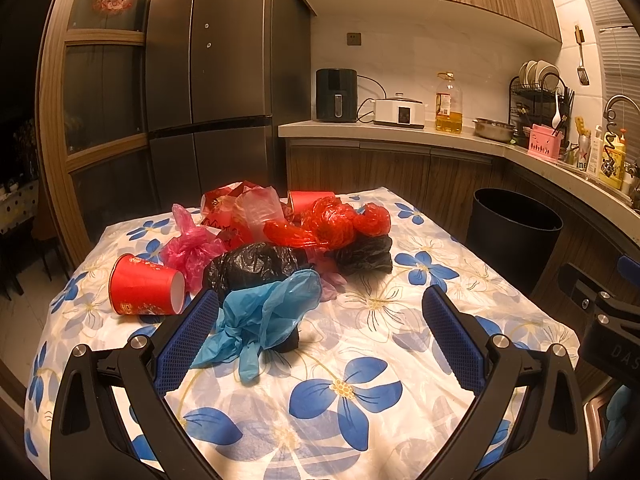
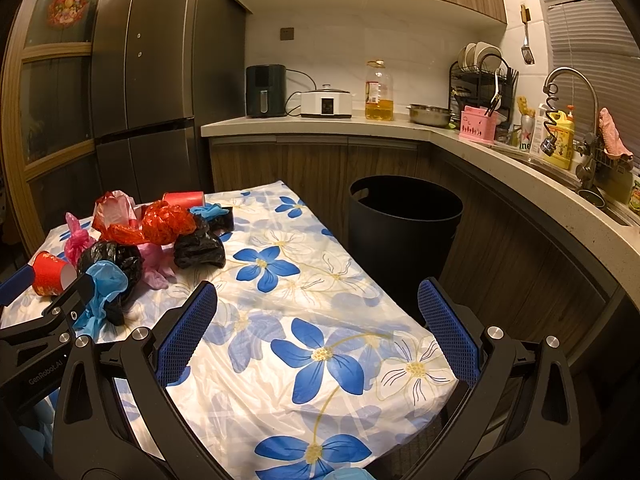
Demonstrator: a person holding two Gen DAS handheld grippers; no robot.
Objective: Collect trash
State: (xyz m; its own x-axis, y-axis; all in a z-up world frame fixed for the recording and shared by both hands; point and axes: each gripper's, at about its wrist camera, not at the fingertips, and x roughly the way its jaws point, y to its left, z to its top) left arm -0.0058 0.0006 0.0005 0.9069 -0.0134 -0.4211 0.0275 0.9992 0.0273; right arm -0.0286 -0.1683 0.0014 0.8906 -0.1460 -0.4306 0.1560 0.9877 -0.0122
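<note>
A pile of trash lies on the flowered tablecloth (image 1: 360, 400): a crumpled blue glove (image 1: 264, 316), black bags (image 1: 256, 264), red bags (image 1: 332, 224), a pink bag (image 1: 192, 248), and a red paper cup (image 1: 144, 286) on its side. A second red cup (image 1: 310, 199) lies at the back. My left gripper (image 1: 320, 312) is open, its left pad beside the blue glove. My right gripper (image 2: 318, 302) is open and empty over bare cloth, right of the pile (image 2: 160, 236). A black trash bin (image 2: 404, 220) stands on the floor past the table's right edge; it also shows in the left wrist view (image 1: 512, 236).
A fridge (image 1: 224, 72) stands behind the table. The kitchen counter (image 2: 360, 126) holds an air fryer (image 2: 265, 90), cooker, oil bottle (image 2: 379, 92), steel bowl and dish rack. A sink with a tap (image 2: 576, 92) is on the right.
</note>
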